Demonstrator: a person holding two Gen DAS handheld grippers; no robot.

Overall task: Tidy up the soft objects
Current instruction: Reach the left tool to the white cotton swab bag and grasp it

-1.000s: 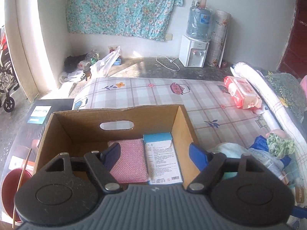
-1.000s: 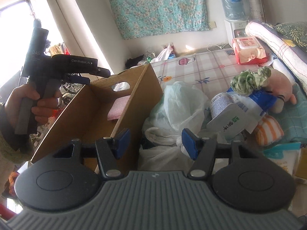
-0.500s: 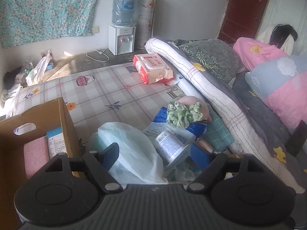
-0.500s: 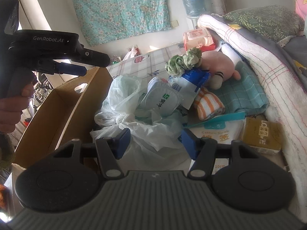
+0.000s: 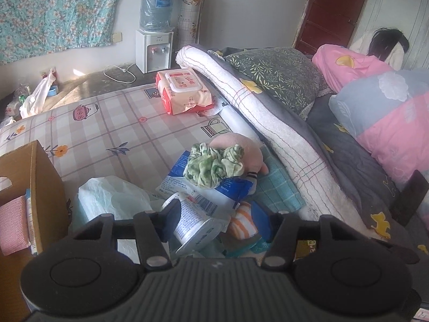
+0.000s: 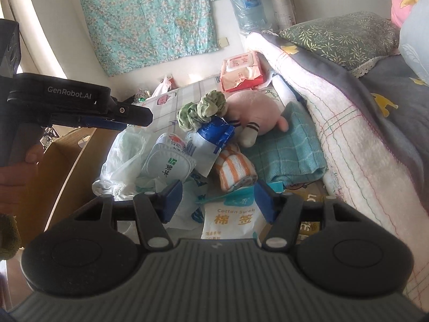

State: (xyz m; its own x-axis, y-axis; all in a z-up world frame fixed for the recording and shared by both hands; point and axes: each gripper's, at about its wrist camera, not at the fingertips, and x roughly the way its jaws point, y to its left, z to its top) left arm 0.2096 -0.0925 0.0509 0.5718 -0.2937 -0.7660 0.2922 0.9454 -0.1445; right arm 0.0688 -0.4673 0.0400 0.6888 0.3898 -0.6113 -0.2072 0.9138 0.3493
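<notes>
Brown cardboard box (image 5: pixel 40 187) at nine o'clock holds two items; the pile remains. Left gripper (image 5: pixel 217 221) fingers closing around a white wipes pack (image 5: pixel 195 224), not yet pressing; right gripper (image 6: pixel 218 201) fingers released.

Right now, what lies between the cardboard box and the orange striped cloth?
In the right wrist view, a crumpled white plastic bag and a white wipes pack lie between them.

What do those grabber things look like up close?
Each gripper, left and right, has a ribbed grey body, two round black discs and blue finger pads. The left one's side says GenRobot.AI. A fuzzy olive cuff shows at the wrist.
</notes>
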